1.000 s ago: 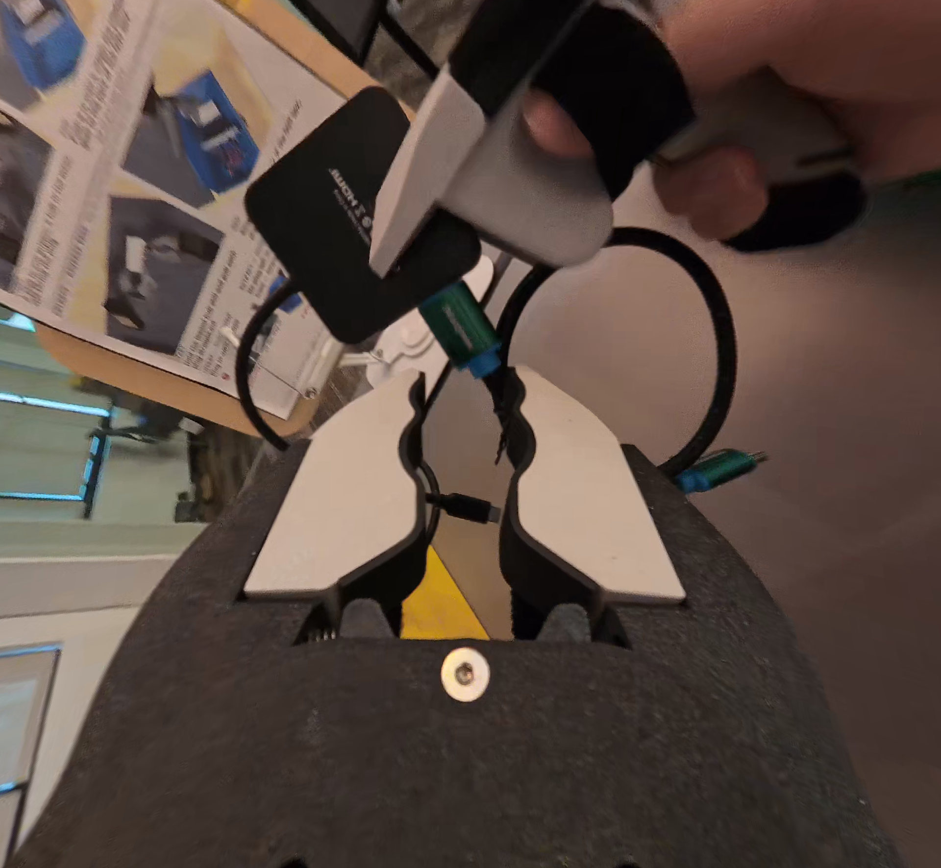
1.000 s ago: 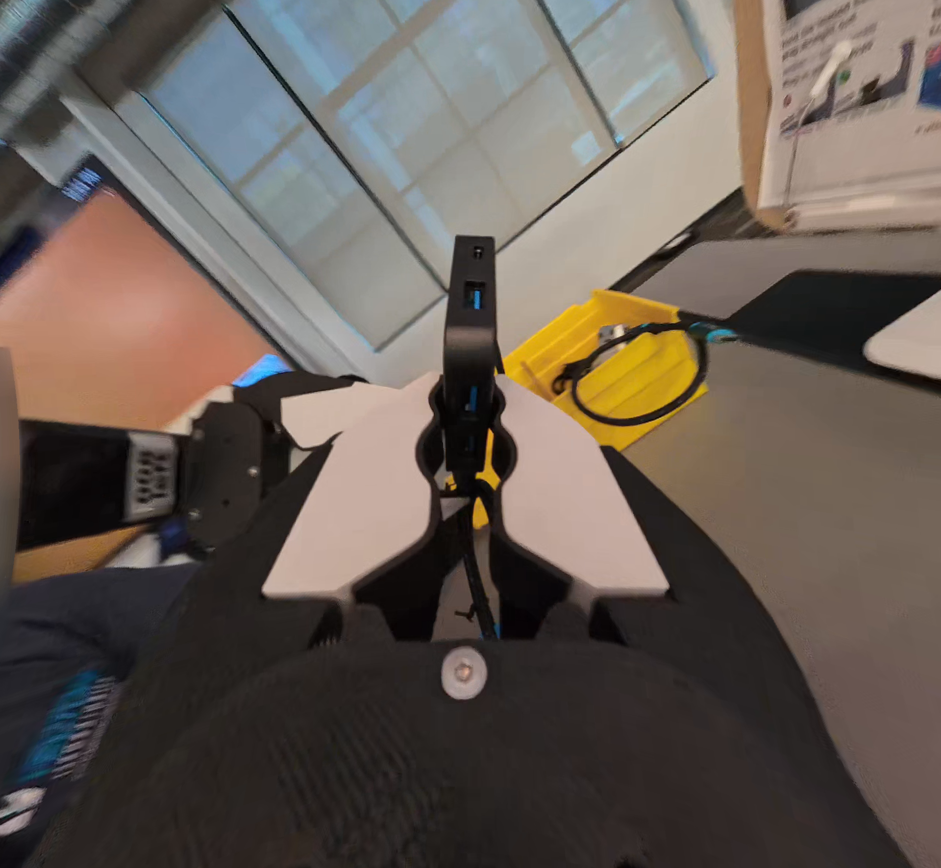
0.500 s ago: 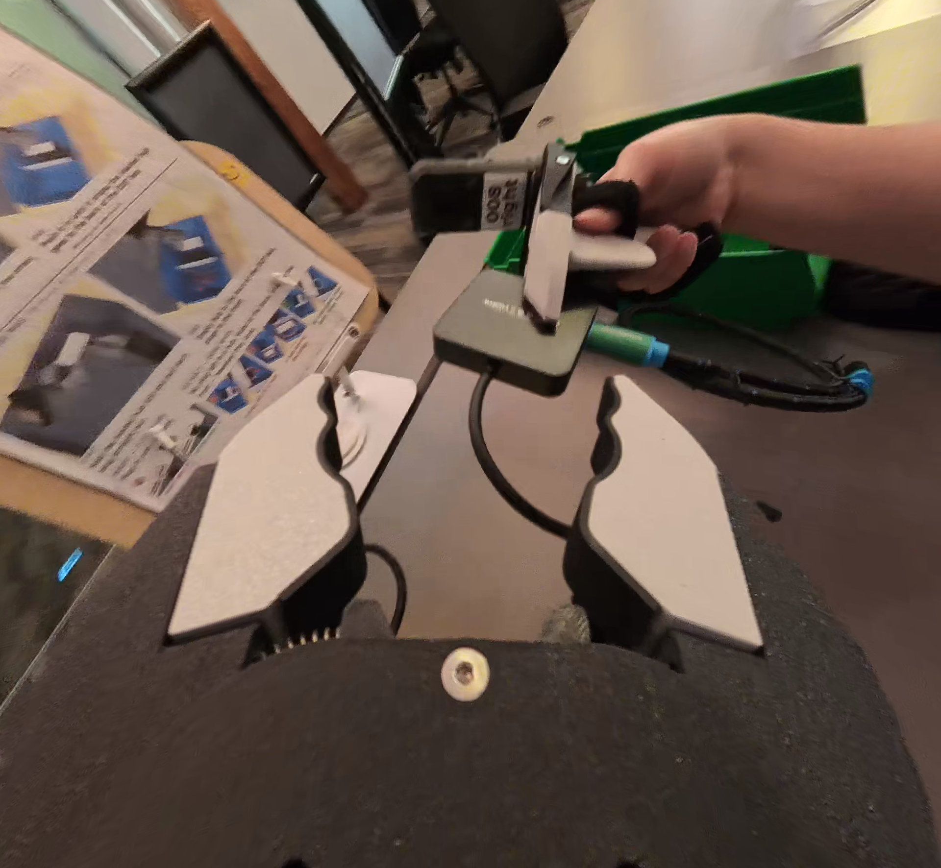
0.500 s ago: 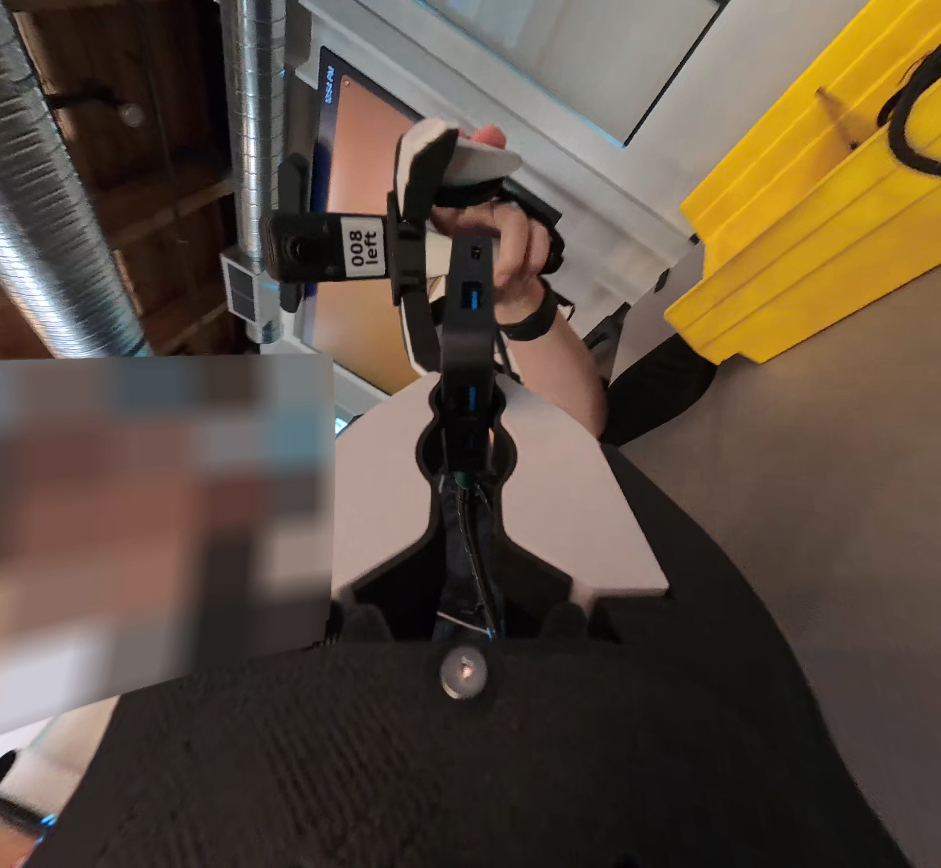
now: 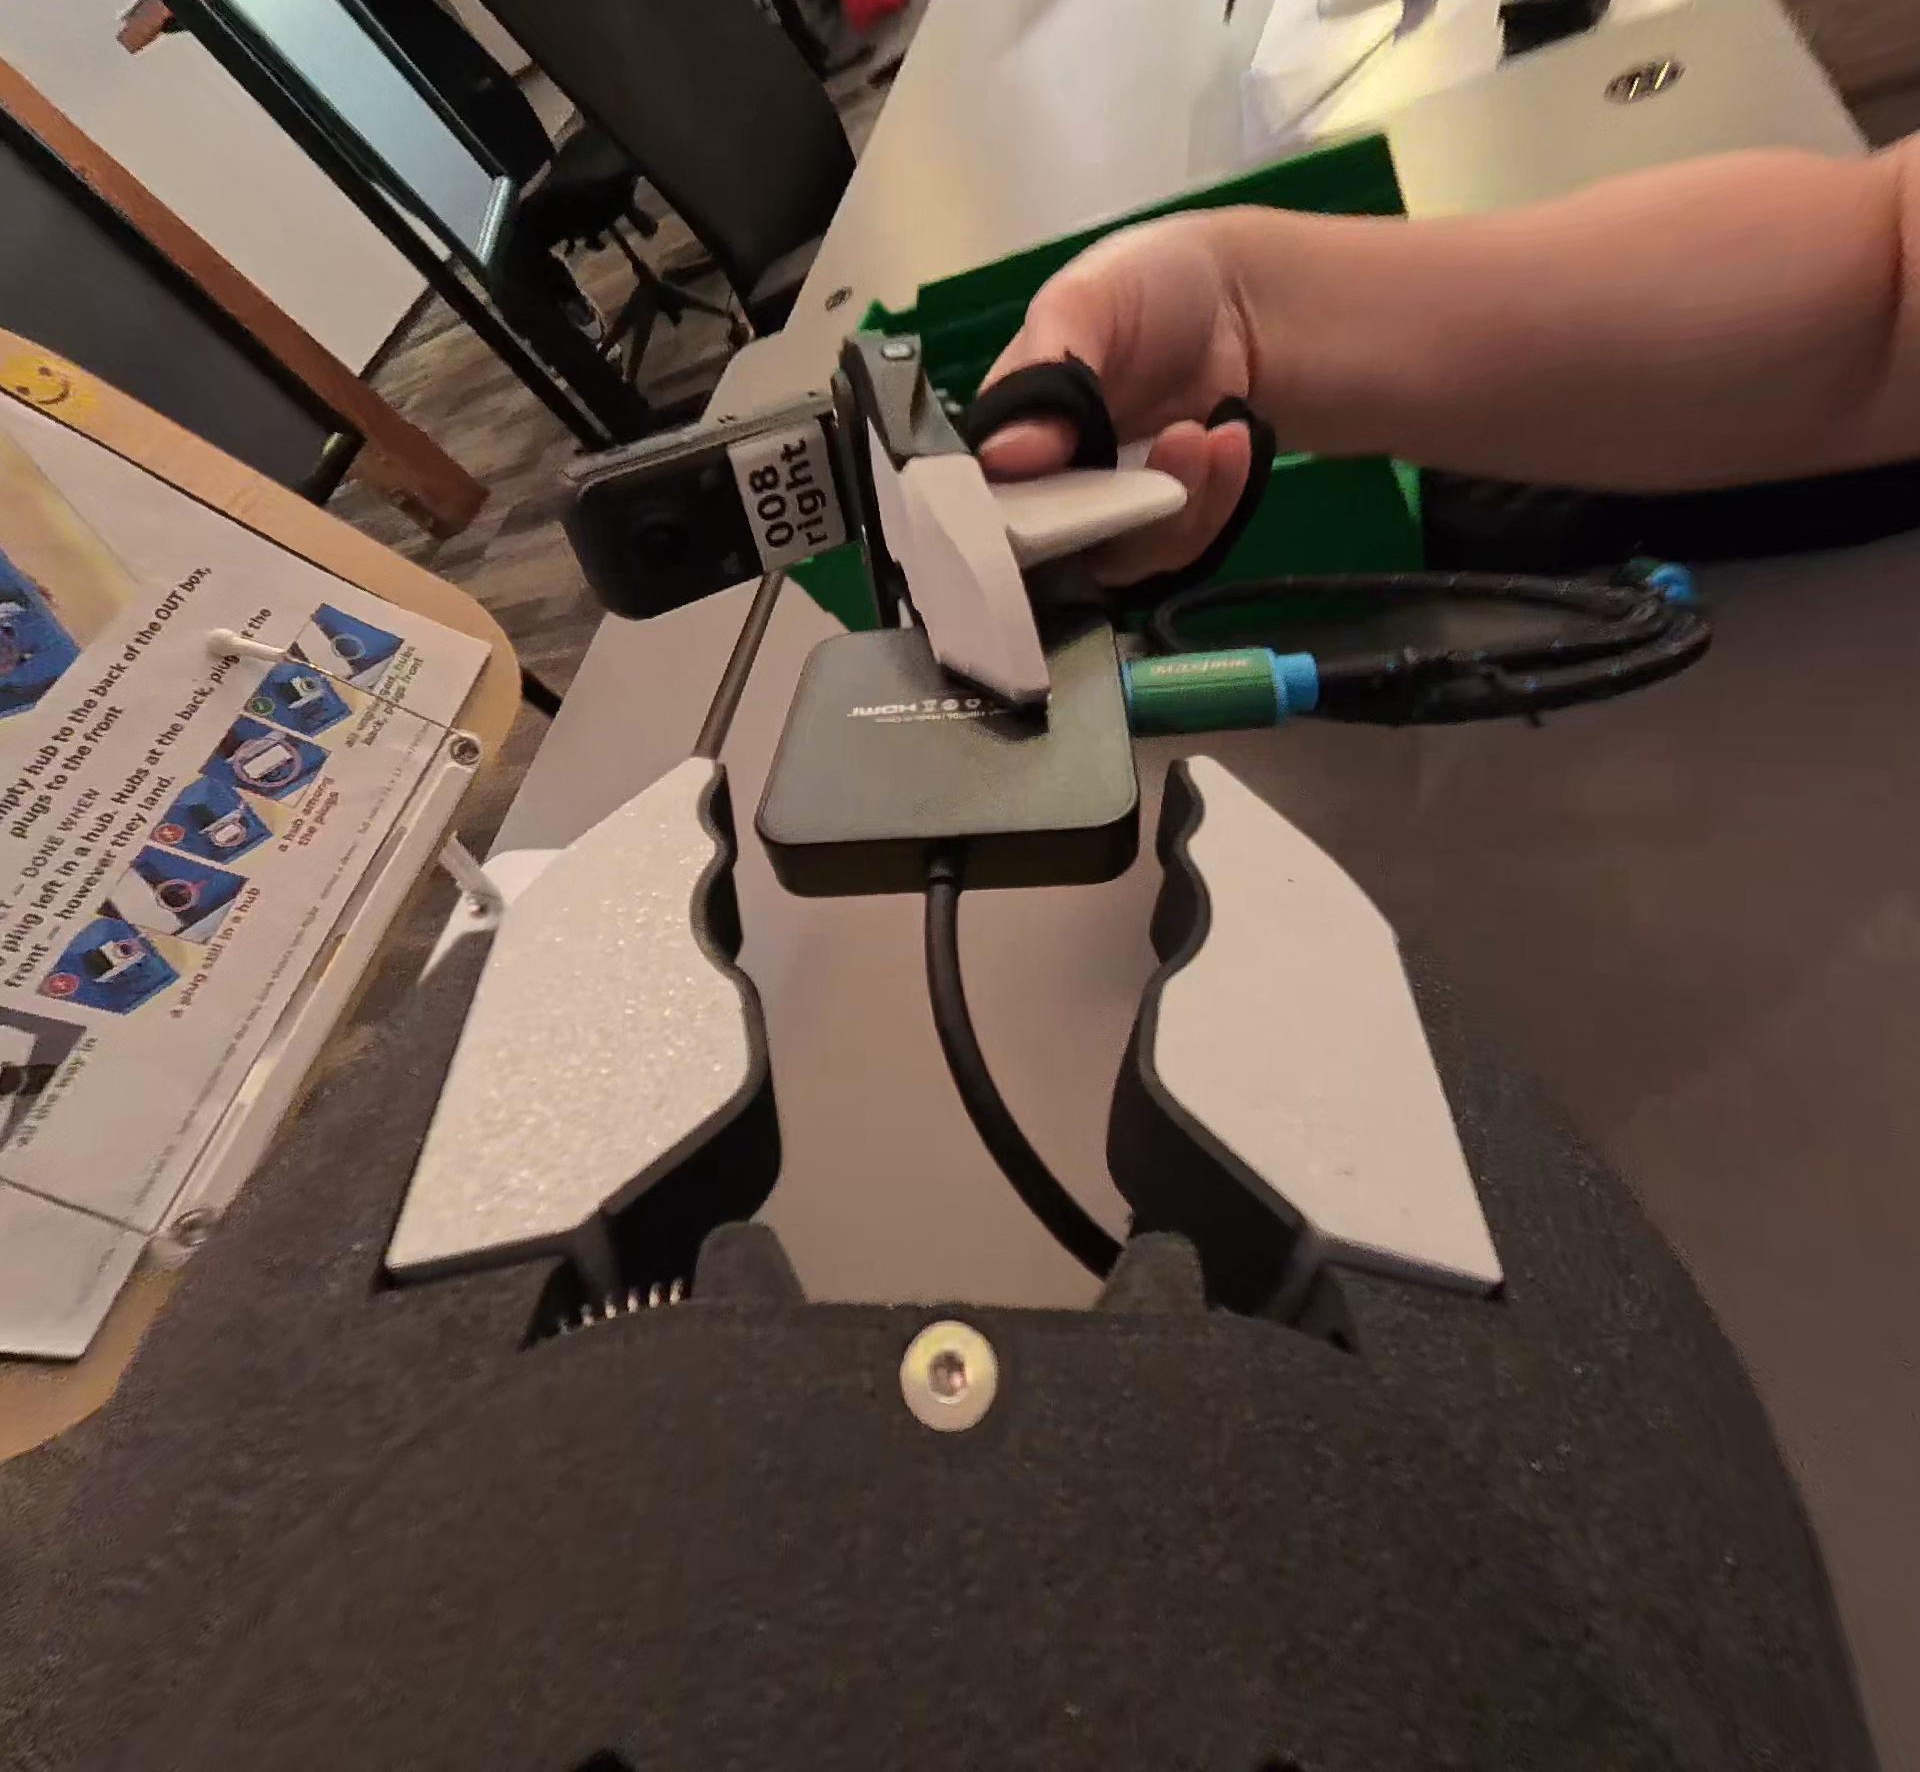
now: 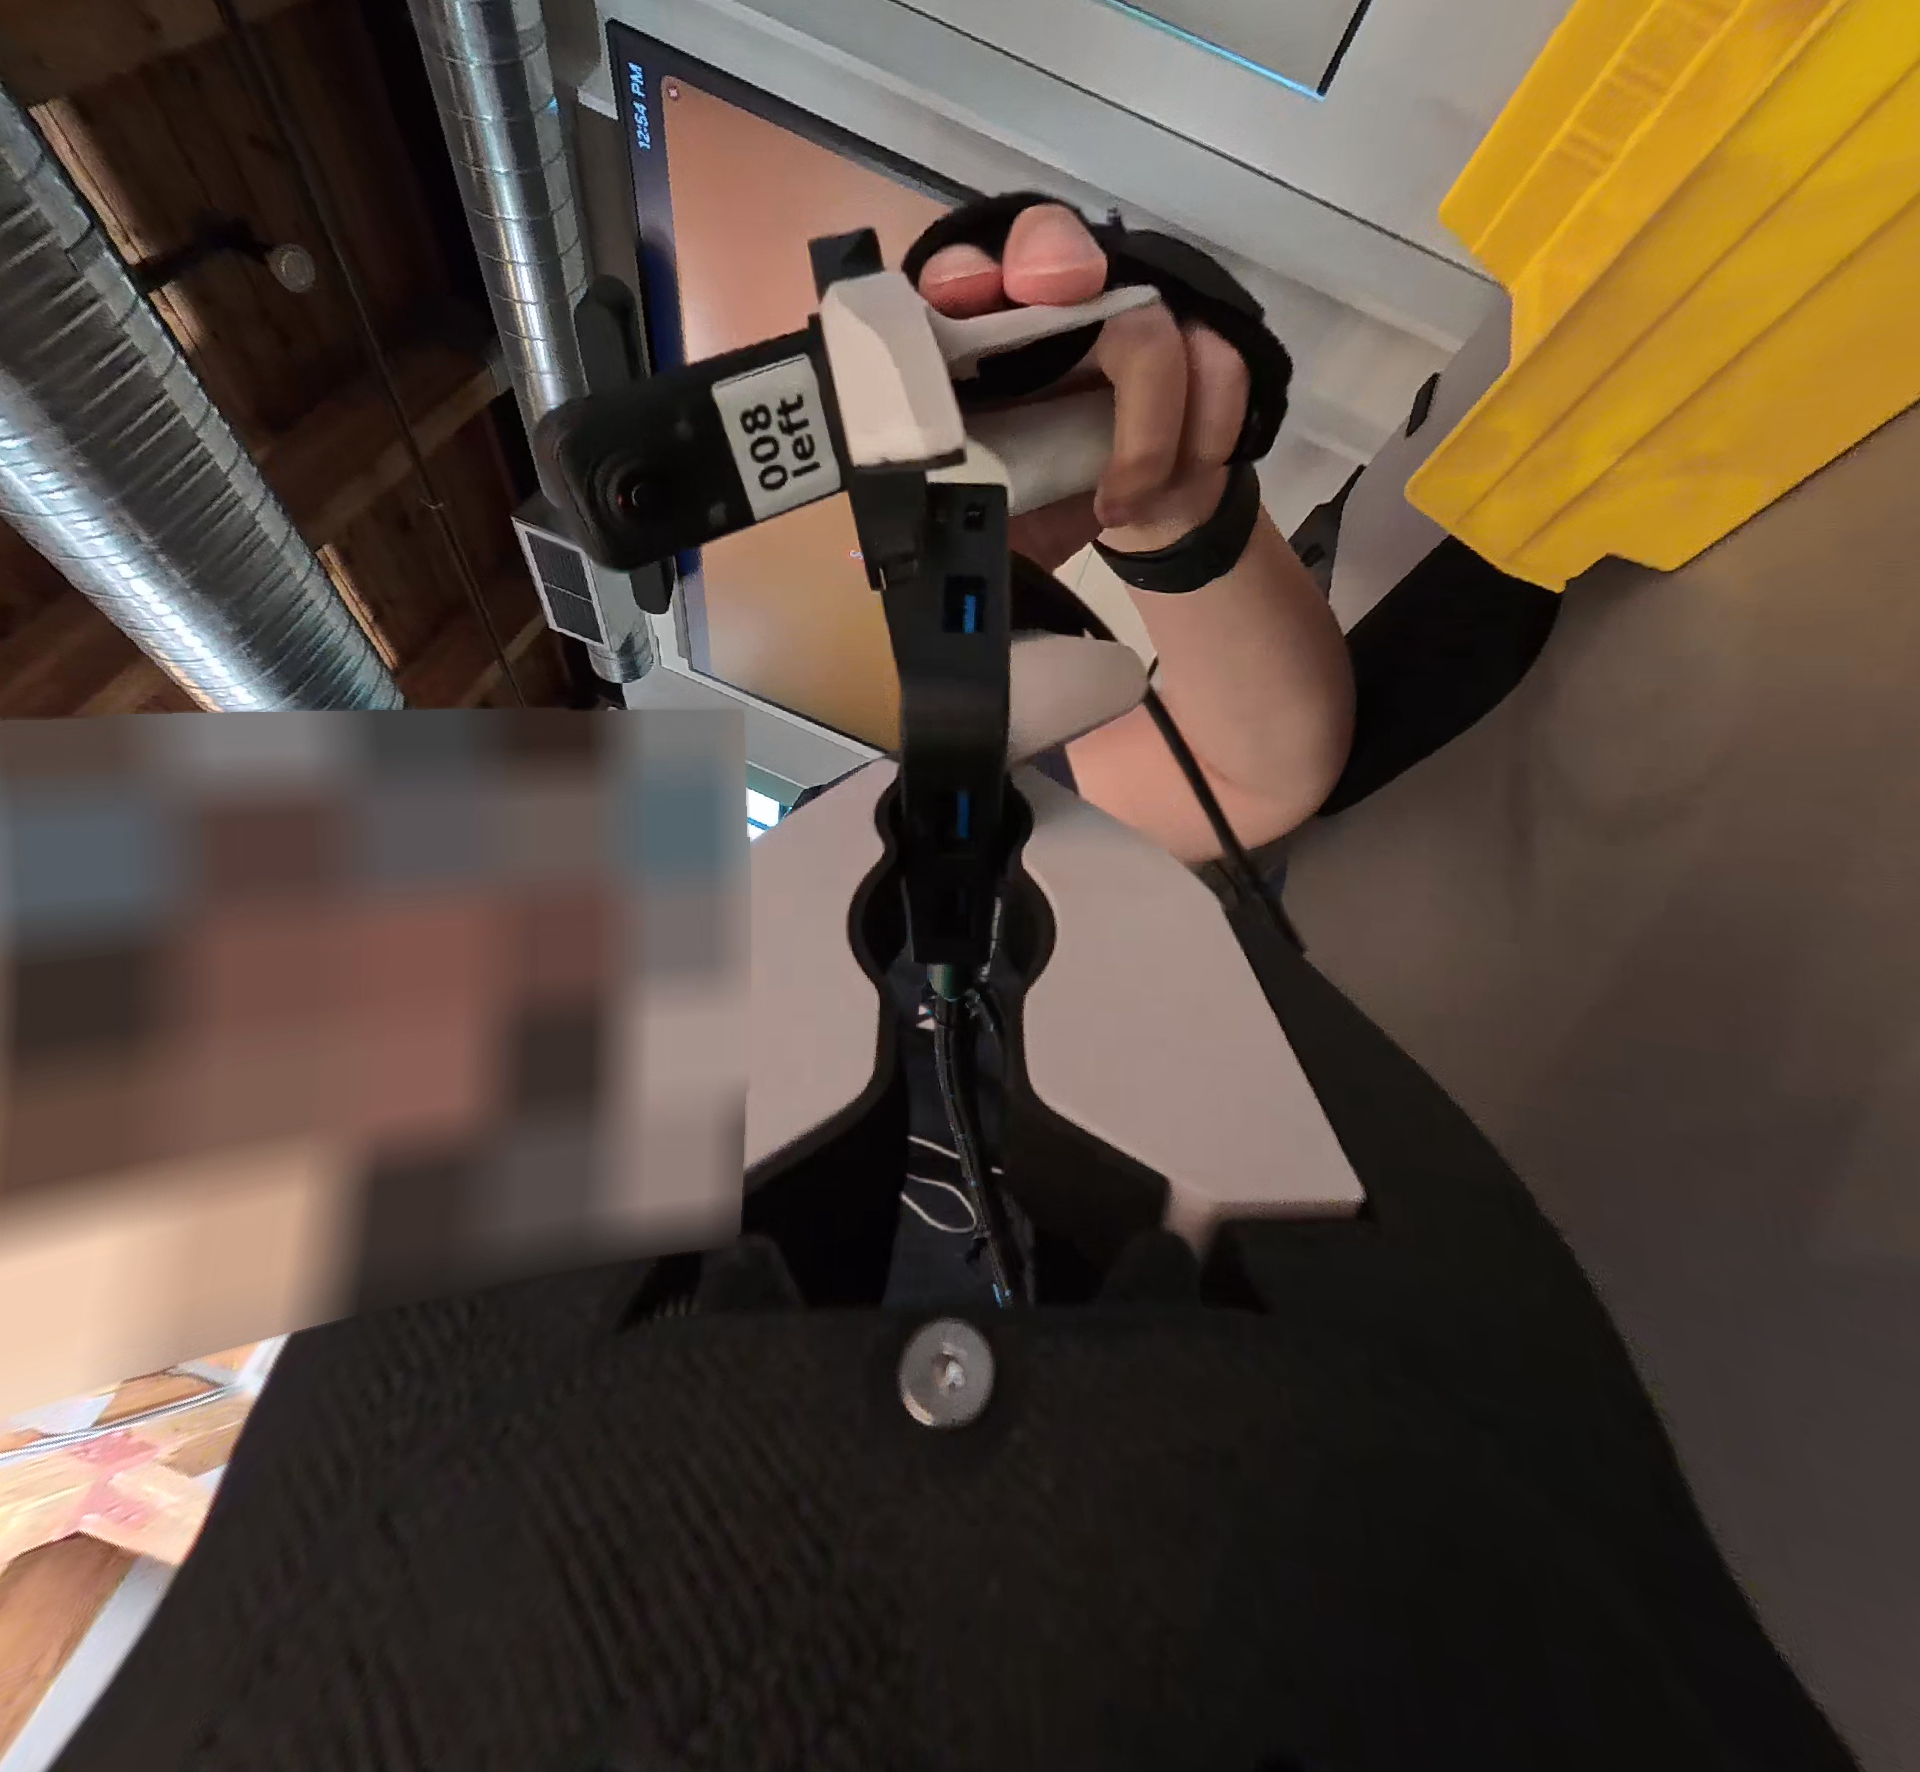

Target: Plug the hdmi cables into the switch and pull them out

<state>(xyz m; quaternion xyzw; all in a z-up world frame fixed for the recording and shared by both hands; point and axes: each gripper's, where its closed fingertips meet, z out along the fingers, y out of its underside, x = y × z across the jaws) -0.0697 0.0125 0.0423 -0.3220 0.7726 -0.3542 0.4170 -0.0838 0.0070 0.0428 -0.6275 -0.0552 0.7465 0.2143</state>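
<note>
The black switch (image 5: 935,777) is held flat above the grey table by my right gripper (image 5: 997,683), which is shut on it from above. A green HDMI plug (image 5: 1205,694) sits in the switch's right side, and its braided cable (image 5: 1455,642) loops off to the right. The switch's own black lead (image 5: 966,1047) runs back between my fingers. My left gripper (image 5: 940,782) is open, with a fingertip on each side of the switch's near edge. In the right wrist view my right gripper (image 6: 951,813) is shut on the switch (image 6: 956,683), seen edge-on. The left gripper (image 6: 982,538) is open around its far end.
A green bin (image 5: 1340,496) stands behind the right hand. An instruction sheet on a brown board (image 5: 208,839) lies at the left, with a white stand (image 5: 509,881) beside it. A yellow bin (image 6: 1714,216) stands on the table (image 6: 1662,891) at the upper right. My two grippers' fingertips are within a few centimetres of each other.
My left gripper has opened wide and moved up to the switch, so its fingers now flank it. My right gripper has kept hold of the switch and turned it level.
</note>
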